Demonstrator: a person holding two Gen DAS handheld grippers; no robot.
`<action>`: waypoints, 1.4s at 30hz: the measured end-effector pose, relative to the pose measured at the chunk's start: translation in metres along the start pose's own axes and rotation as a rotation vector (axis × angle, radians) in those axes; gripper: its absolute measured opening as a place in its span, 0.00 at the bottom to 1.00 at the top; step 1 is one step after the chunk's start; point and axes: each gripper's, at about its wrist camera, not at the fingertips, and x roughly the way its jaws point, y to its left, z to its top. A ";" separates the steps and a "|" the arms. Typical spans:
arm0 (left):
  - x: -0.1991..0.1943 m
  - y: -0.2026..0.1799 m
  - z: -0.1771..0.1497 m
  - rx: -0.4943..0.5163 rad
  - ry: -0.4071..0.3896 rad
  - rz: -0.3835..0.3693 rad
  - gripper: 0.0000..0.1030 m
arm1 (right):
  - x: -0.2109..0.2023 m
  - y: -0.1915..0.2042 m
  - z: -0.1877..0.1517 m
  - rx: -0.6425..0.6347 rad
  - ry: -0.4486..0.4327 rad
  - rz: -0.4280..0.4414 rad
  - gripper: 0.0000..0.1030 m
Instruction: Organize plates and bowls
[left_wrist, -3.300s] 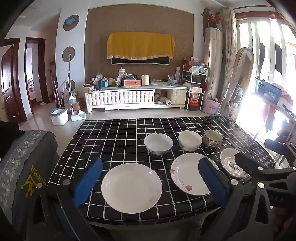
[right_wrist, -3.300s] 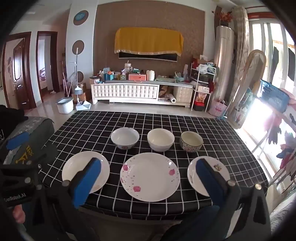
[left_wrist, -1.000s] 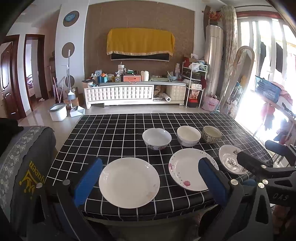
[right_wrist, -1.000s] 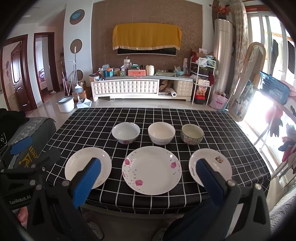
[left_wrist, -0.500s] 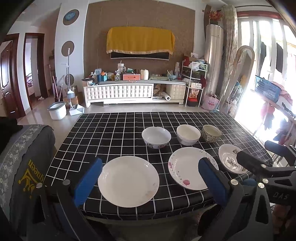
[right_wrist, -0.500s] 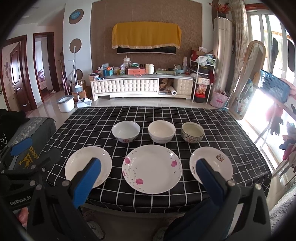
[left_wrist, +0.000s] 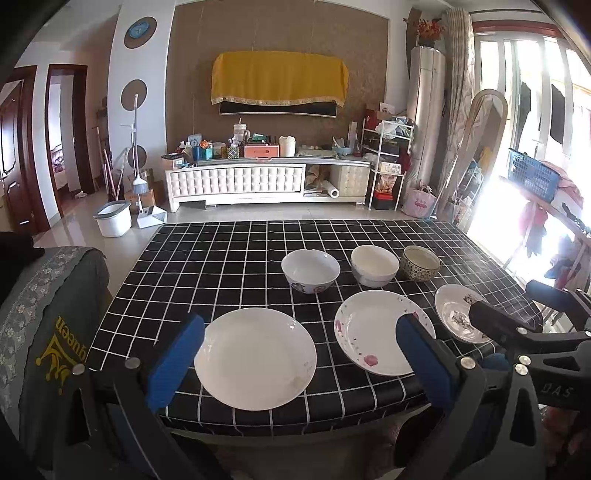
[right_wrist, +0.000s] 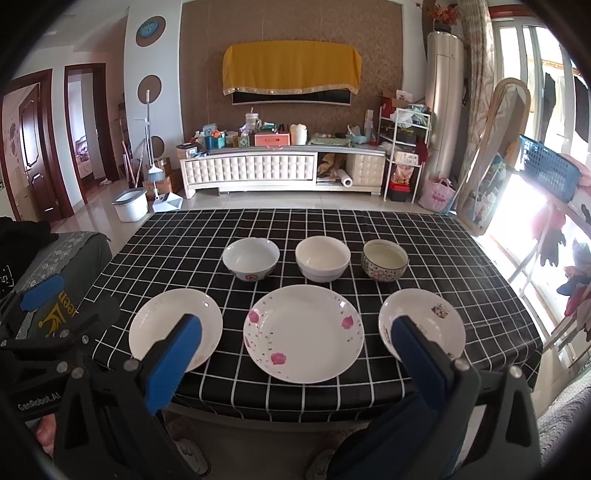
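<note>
Both grippers hang at the near edge of the table, jaws spread wide and holding nothing: the left gripper (left_wrist: 299, 354) frames the plain white plate (left_wrist: 255, 358), and the right gripper (right_wrist: 295, 349) frames the flower-printed plate (right_wrist: 303, 332). Just right of that plate lies a smaller patterned plate (right_wrist: 423, 326). Behind the plates stands a row of three bowls, none touching another: a white bowl with a red mark (right_wrist: 251, 258), a cream bowl (right_wrist: 322, 258) and a bowl with a patterned outside (right_wrist: 385, 260). All six pieces sit separately on the black grid tablecloth (right_wrist: 369, 229). By the look of it nothing is stacked or grouped yet, so the whole job remains: plates gathered into one pile, bowls nested.
</note>
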 end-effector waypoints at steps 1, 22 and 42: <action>0.000 0.000 0.000 0.001 0.001 0.000 1.00 | 0.000 0.000 0.000 0.000 0.001 0.001 1.00; 0.021 0.061 0.042 -0.072 0.027 0.061 1.00 | 0.028 0.031 0.045 -0.038 -0.053 0.042 1.00; 0.108 0.146 0.010 -0.178 0.269 0.118 1.00 | 0.142 0.101 0.043 -0.151 0.209 0.239 1.00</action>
